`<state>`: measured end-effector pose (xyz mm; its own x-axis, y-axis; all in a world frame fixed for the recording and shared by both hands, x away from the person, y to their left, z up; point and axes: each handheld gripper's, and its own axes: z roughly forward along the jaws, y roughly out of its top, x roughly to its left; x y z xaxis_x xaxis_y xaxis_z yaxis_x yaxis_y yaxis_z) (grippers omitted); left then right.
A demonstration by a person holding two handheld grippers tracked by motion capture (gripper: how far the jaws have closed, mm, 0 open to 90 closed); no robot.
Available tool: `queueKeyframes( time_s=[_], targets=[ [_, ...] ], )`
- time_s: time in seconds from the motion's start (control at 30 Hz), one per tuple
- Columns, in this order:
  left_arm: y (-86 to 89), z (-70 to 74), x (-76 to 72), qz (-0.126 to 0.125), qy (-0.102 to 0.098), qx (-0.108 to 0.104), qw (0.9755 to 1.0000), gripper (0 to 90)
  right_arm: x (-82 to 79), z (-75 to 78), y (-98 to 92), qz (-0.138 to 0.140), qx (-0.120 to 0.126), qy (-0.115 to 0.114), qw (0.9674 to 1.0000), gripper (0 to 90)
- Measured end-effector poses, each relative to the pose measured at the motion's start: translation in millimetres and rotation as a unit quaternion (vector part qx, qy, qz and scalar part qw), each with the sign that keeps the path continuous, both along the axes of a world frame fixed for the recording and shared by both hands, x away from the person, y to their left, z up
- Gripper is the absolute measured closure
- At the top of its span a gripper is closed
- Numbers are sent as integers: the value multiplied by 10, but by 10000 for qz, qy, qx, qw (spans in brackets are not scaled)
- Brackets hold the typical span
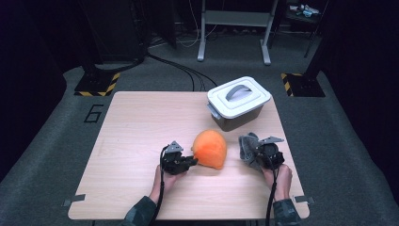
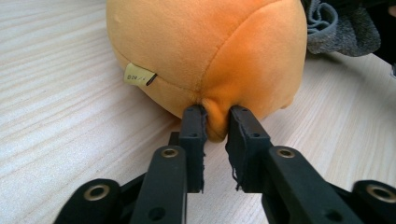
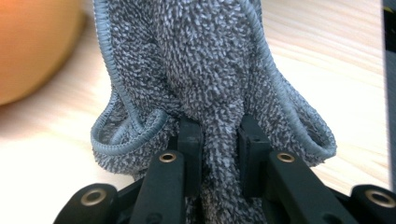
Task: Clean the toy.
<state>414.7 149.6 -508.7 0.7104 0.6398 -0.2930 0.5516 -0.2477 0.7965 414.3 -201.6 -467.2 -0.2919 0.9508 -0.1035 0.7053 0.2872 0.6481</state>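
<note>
Left gripper (image 2: 215,122) nips small nub of orange plush (image 2: 205,51) – soft, light, squashy; right gripper (image 3: 218,135) clamps grey towel (image 3: 205,60) fold – limp, at plush's 3 o'clock.

Camera placement: one fixed overhead view, two gripper-mounted close views.

The high view is taken from above the person's side, faced forward and down; the whole pale wooden table (image 1: 141,122) is taken in from well back, with dark carpeted floor beyond. The left gripper view is set low along its own black jaws, very near the rounded orange plush toy (image 2: 205,51). The right gripper view is likewise set along its jaws, close against the grey terry cloth (image 3: 210,65). The toy and the cloth are shared by all three views: toy (image 1: 210,149), (image 3: 32,46); cloth (image 1: 247,146), (image 2: 343,28).
</note>
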Motion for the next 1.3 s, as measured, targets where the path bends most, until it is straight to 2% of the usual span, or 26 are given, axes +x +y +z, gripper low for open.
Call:
queueKeyframes(
  time_s=[0.07,0.23,0.4,0.5,0.63,0.7,0.77,0.8,0.83,0.87,0.9,0.93,0.97,1.0,1.03,1.07,1.13,1.17,1.2,1.23,1.3],
  targets=[
    [-5,-7,3,73,0,-22,10000,716,67,-29,-73,-122,-31,56,9999,744],
    [5,-4,1,43,37,-26,10000,676,174,-76,-190,-361,36,115,9993,736],
    [7,14,-24,-17,32,83,10000,599,336,-132,-335,-716,154,261,9970,711],
    [7,10,-38,3,45,108,9999,528,376,-159,-373,-747,199,285,9966,695],
    [19,17,-60,89,66,197,9997,440,422,-224,-415,-874,316,349,9951,538],
    [25,23,-64,100,83,184,9997,400,425,-236,-436,-803,348,301,9957,443],
    [42,40,-76,155,60,198,9997,363,392,-227,-439,-843,426,262,9952,319],
    [62,57,-80,168,16,230,9996,347,375,-217,-448,-809,428,182,9956,280],
    [62,57,-80,168,16,230,9996,337,375,-217,-448,-809,428,182,9956,280],
    [67,66,-85,202,-12,241,9995,322,316,-181,-446,-757,520,15,9958,191],
    [74,78,-89,213,6,229,9995,322,316,-181,-446,-757,520,15,9958,191],
    [88,102,-88,235,-28,267,9994,283,239,-144,-438,-666,541,-139,9962,144],
    [88,102,-88,235,-28,267,9994,267,239,-144,-438,-666,541,-139,9962,144],
    [96,116,-87,248,-61,299,9992,248,148,-115,-429,-617,562,-291,9961,105],
    [97,127,-85,267,-65,308,9991,248,148,-115,-429,-617,562,-291,9961,105],
    [96,149,-80,296,-72,319,9990,216,43,-96,-428,-558,596,-397,9959,46],
    [89,158,-79,328,-52,312,9990,192,-62,-94,-418,-535,608,-441,9957,0],
    [94,171,-72,323,-76,371,9988,192,-62,-94,-418,-535,608,-441,9957,0],
    [97,181,-64,302,-95,377,9988,170,-164,-107,-419,-485,665,-478,9955,0],
    [91,189,-60,326,-68,356,9988,170,-164,-107,-419,-485,665,-478,9955,0],
    [85,206,-53,368,-94,355,9986,157,-268,-134,-430,-444,721,-563,9948,0]
  ],
)
